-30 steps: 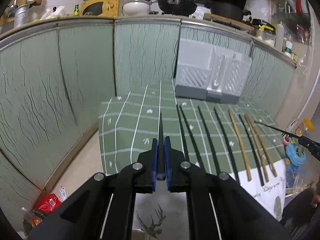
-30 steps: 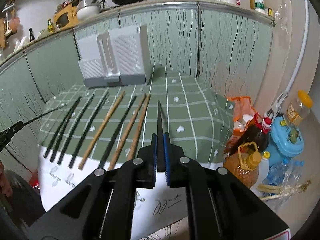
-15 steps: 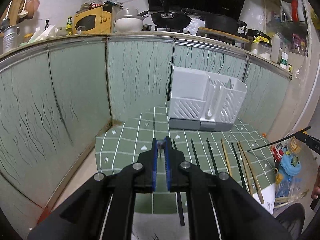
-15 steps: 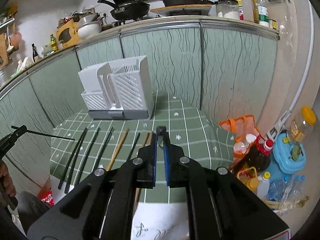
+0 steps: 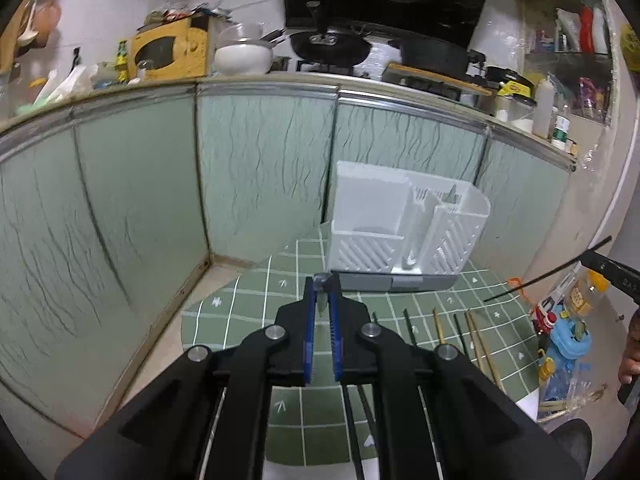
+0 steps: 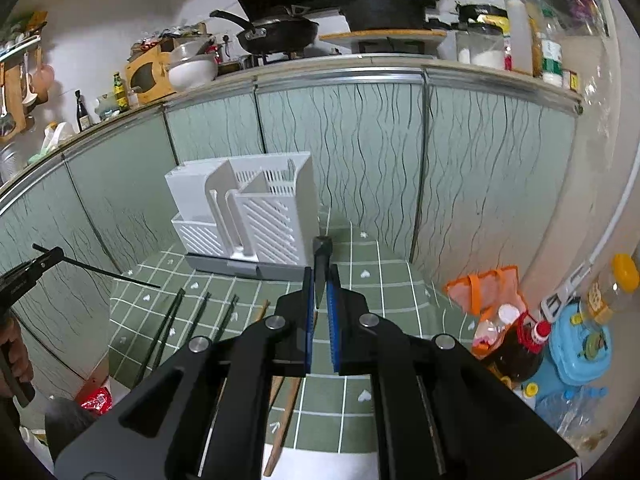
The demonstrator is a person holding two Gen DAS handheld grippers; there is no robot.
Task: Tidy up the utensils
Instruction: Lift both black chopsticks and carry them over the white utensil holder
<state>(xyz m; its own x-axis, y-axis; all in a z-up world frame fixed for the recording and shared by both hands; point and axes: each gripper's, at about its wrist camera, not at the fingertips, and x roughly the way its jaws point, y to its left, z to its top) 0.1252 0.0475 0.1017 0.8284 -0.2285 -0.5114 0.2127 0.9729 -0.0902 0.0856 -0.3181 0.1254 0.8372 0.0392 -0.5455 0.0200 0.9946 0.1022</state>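
Note:
A white slotted utensil holder [image 5: 404, 226] stands at the back of the green checked table; it also shows in the right wrist view [image 6: 256, 216]. My left gripper [image 5: 321, 284] is shut on a black chopstick [image 5: 321, 300], seen end-on, above the table in front of the holder. My right gripper [image 6: 320, 276] is shut on another black chopstick [image 6: 321, 256], lifted and pointing toward the holder. Several black chopsticks [image 6: 168, 320] and wooden chopsticks [image 5: 478, 340] lie in a row on the cloth. Each gripper's held chopstick shows in the other view [image 5: 548, 272], [image 6: 108, 274].
Green glass cabinet fronts [image 5: 260, 168] wall the table's back and left. Bottles and a blue container [image 6: 576, 344] crowd the floor to the right. An orange bag [image 6: 488, 292] sits beside the table. A red packet [image 6: 96, 400] lies on the floor at left.
Both grippers have lifted their chopsticks off the table and tilted them up, now seen end-on. Both have moved toward the white holder, which looks larger and nearer.

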